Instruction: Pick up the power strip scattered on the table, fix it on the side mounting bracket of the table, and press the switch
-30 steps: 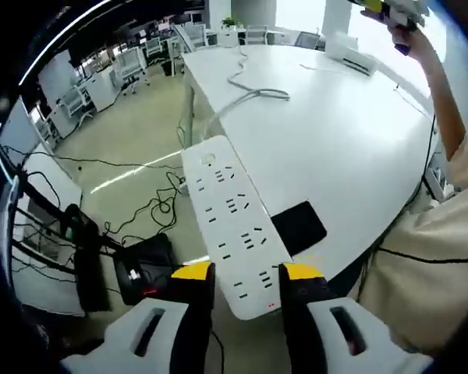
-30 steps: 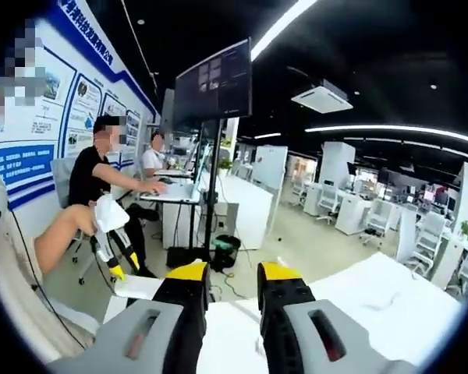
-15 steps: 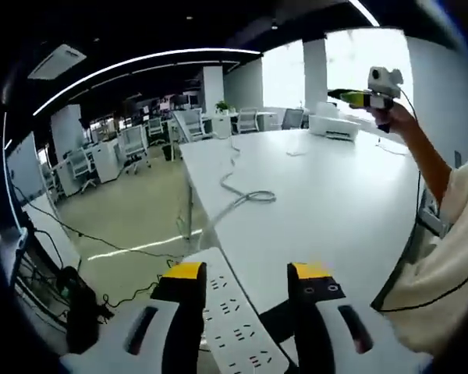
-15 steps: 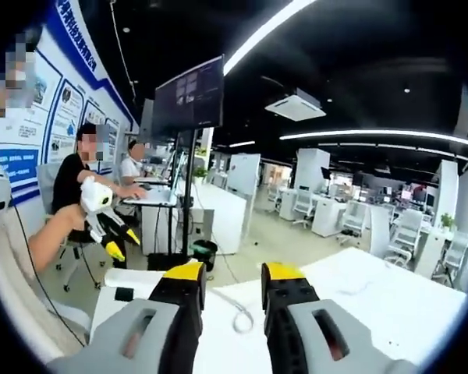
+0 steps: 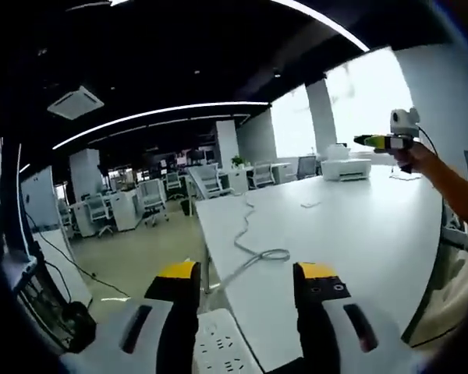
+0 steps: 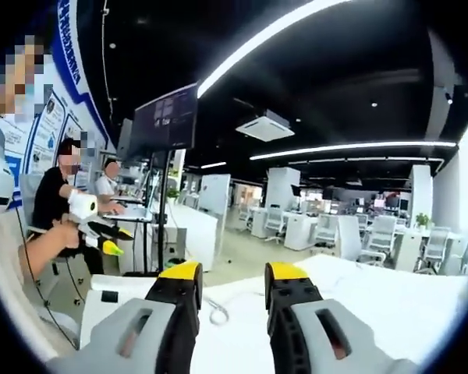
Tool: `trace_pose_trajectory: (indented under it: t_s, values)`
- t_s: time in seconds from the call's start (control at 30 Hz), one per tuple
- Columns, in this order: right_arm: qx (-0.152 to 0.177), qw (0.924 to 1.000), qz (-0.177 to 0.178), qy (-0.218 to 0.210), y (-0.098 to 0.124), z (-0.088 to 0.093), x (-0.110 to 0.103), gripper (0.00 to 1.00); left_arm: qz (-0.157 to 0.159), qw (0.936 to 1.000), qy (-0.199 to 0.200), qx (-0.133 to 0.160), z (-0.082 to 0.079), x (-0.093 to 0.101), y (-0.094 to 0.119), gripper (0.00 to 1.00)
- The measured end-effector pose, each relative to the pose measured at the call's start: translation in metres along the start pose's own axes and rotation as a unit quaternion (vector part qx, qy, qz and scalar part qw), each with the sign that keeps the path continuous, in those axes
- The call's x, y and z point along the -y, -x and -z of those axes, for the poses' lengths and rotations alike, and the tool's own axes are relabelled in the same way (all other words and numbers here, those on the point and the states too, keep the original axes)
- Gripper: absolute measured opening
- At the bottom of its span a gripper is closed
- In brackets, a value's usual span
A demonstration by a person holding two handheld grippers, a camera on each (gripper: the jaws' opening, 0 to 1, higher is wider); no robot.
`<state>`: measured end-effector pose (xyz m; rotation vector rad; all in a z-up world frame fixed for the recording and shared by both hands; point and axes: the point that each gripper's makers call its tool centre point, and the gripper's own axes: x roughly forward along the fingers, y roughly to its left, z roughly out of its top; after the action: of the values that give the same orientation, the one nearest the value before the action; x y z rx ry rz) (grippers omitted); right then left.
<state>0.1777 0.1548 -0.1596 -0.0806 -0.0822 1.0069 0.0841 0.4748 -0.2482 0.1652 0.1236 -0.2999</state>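
Note:
The white power strip (image 5: 218, 352) lies flat at the near edge of the white table (image 5: 351, 234), low in the left gripper view. Only its far end shows between the jaws of my left gripper (image 5: 247, 273), which is open and holds nothing. Its white cable (image 5: 264, 255) coils further out on the table. My right gripper (image 6: 234, 271) is open and empty, raised above the table and pointing across the office. It also appears as the right gripper (image 5: 384, 141), held high in a hand. In the right gripper view the left gripper (image 6: 95, 227) sits at the left, in a hand.
A white printer (image 5: 345, 167) stands at the table's far end. A small black pad (image 6: 109, 296) lies on the table (image 6: 390, 304) near the left gripper. Two people sit at a desk (image 6: 136, 212) under a large monitor (image 6: 165, 118). Cables and black gear (image 5: 70, 331) crowd the floor left of the table.
Both views have tilted upward, so more ceiling shows. The power strip has slid to the bottom of the left gripper view. Neither gripper has taken hold of anything.

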Motion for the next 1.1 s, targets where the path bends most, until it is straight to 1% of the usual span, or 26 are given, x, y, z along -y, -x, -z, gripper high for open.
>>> trace_pose_trajectory:
  t_s: [0.1, 0.17, 0.27, 0.37, 0.4, 0.43, 0.47, 0.5, 0.57, 0.67, 0.7, 0.73, 0.8, 0.9, 0.97, 1.03, 1.07, 1.1]
  values:
    - [0.007, 0.9998, 0.014, -0.011, 0.012, 0.004, 0.009, 0.32, -0.013, 0.9998, -0.014, 0.002, -0.002, 0.003, -0.003, 0.54]
    - [0.011, 0.9996, 0.024, -0.011, 0.022, 0.007, 0.012, 0.32, -0.022, 0.9994, -0.024, 0.015, -0.006, 0.005, -0.005, 0.55]
    - [0.013, 0.9986, 0.05, -0.008, 0.038, 0.015, 0.02, 0.33, -0.03, 0.9988, -0.012, 0.036, -0.009, 0.008, -0.008, 0.57]
    - [0.022, 0.997, 0.073, -0.012, 0.055, 0.021, 0.028, 0.33, -0.037, 0.9983, -0.003, 0.045, -0.008, 0.011, -0.011, 0.6]
    - [0.024, 0.9967, 0.077, -0.013, 0.058, 0.023, 0.029, 0.33, -0.038, 0.9982, -0.003, 0.045, -0.007, 0.013, -0.012, 0.61]
    - [0.025, 0.996, 0.085, -0.012, 0.064, 0.026, 0.032, 0.34, -0.047, 0.9981, -0.004, 0.041, -0.004, 0.011, -0.013, 0.61]
    - [0.021, 0.9958, 0.089, -0.008, 0.068, 0.03, 0.033, 0.36, -0.067, 0.9971, -0.011, 0.034, 0.0, 0.006, -0.013, 0.61]
    - [0.014, 0.9955, 0.094, -0.005, 0.071, 0.035, 0.035, 0.39, -0.074, 0.9965, -0.021, 0.031, 0.003, 0.006, -0.014, 0.62]
    - [0.01, 0.9945, 0.104, -0.005, 0.078, 0.041, 0.038, 0.41, -0.073, 0.9966, -0.02, 0.033, 0.006, 0.009, -0.017, 0.63]
    - [0.008, 0.9931, 0.116, -0.012, 0.09, 0.048, 0.043, 0.42, -0.077, 0.9956, -0.024, 0.047, 0.01, 0.012, -0.019, 0.62]
    - [0.007, 0.9925, 0.121, -0.014, 0.094, 0.051, 0.045, 0.42, -0.09, 0.9944, -0.036, 0.041, 0.015, 0.009, -0.019, 0.62]
    - [0.008, 0.9916, 0.128, -0.015, 0.098, 0.052, 0.048, 0.42, -0.097, 0.9935, -0.048, 0.033, 0.019, 0.008, -0.02, 0.62]
    - [0.01, 0.9907, 0.135, -0.016, 0.105, 0.054, 0.05, 0.43, -0.097, 0.9933, -0.051, 0.038, 0.021, 0.01, -0.021, 0.64]
    - [0.017, 0.9882, 0.151, -0.016, 0.12, 0.058, 0.054, 0.43, -0.087, 0.9947, -0.025, 0.048, 0.024, 0.012, -0.023, 0.65]
    - [0.024, 0.9868, 0.159, -0.02, 0.129, 0.062, 0.055, 0.44, -0.081, 0.9954, -0.014, 0.048, 0.026, 0.015, -0.023, 0.67]
    - [0.03, 0.9852, 0.167, -0.023, 0.138, 0.069, 0.056, 0.45, -0.077, 0.9955, -0.012, 0.052, 0.027, 0.021, -0.024, 0.67]
    - [0.029, 0.984, 0.174, -0.021, 0.141, 0.072, 0.057, 0.46, -0.075, 0.9957, -0.013, 0.053, 0.028, 0.023, -0.024, 0.67]
    - [0.023, 0.9817, 0.189, -0.013, 0.146, 0.078, 0.059, 0.46, -0.075, 0.9957, -0.014, 0.053, 0.03, 0.025, -0.025, 0.67]
